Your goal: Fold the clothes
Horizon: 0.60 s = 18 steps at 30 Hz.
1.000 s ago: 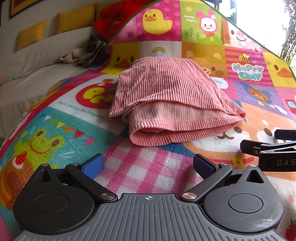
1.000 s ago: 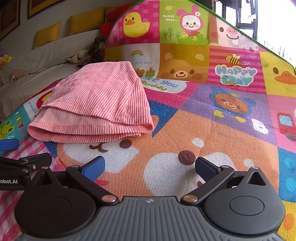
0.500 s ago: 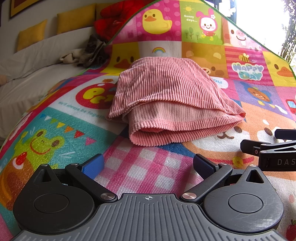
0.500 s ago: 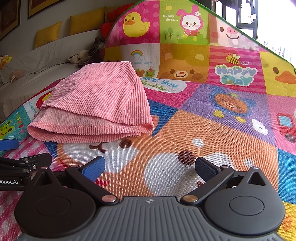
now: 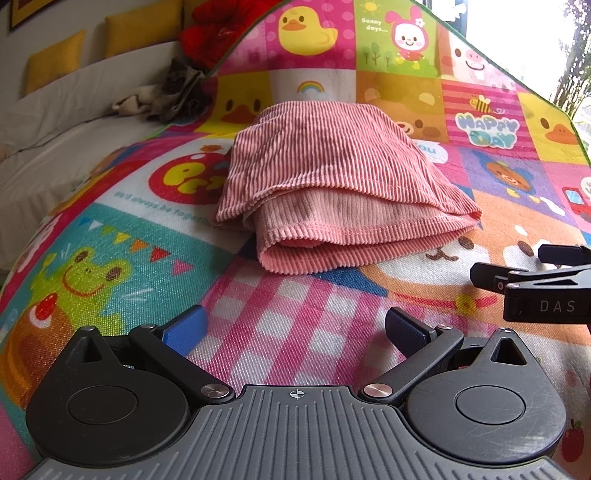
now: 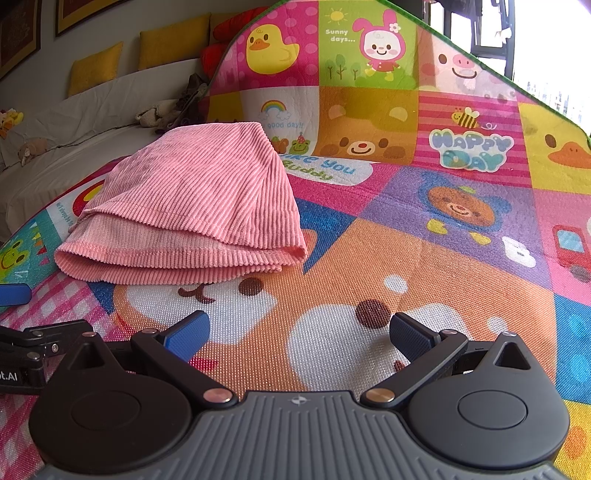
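garment (image 5: 332, 192) lies folded in layers on mat (image 5: 295, 314) – looks done | my left gripper (image 5: 295, 328) and right gripper (image 6: 299, 332) both spread wide, empty, near side – nothing left visible

This is a home living room. A children's play mat (image 6: 424, 206) printed with ducks, bears and "Happy Day" covers the lower and middle frame. At the upper left runs a sofa (image 5: 62, 122) under a pale cover, with yellow cushions (image 6: 94, 68) along its back and small soft toys (image 6: 31, 149) lying on it. Framed pictures (image 6: 18, 33) hang on the wall above, and daylight pours through a window (image 6: 546, 44) at the upper right.
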Motion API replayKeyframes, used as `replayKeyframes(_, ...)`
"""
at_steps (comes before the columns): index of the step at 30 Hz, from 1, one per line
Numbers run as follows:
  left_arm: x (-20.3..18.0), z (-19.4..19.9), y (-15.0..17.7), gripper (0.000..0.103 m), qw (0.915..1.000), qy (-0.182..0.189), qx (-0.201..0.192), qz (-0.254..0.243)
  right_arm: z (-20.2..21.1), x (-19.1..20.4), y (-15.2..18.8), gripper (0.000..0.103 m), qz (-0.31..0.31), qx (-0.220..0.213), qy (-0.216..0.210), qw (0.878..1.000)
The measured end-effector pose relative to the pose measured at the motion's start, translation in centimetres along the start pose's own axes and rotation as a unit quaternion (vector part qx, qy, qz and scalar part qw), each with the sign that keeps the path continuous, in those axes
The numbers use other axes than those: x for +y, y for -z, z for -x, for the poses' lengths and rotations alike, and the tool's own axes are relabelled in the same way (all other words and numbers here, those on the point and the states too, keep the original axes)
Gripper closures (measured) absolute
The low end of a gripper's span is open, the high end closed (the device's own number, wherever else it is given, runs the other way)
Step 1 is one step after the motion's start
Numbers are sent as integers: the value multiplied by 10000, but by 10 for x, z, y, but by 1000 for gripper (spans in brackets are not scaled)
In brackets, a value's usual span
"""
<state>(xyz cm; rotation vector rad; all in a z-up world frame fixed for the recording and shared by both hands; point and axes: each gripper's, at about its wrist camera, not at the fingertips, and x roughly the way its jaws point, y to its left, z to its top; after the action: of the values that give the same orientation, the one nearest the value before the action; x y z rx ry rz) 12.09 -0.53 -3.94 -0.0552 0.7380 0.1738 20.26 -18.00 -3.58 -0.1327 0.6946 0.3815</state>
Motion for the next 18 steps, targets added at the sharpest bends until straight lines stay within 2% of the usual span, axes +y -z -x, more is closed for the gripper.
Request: replayKeyframes(18,4,-6,-5,0,9996,-130,4,255,0,-3,0,0,9,2,-3,10000)
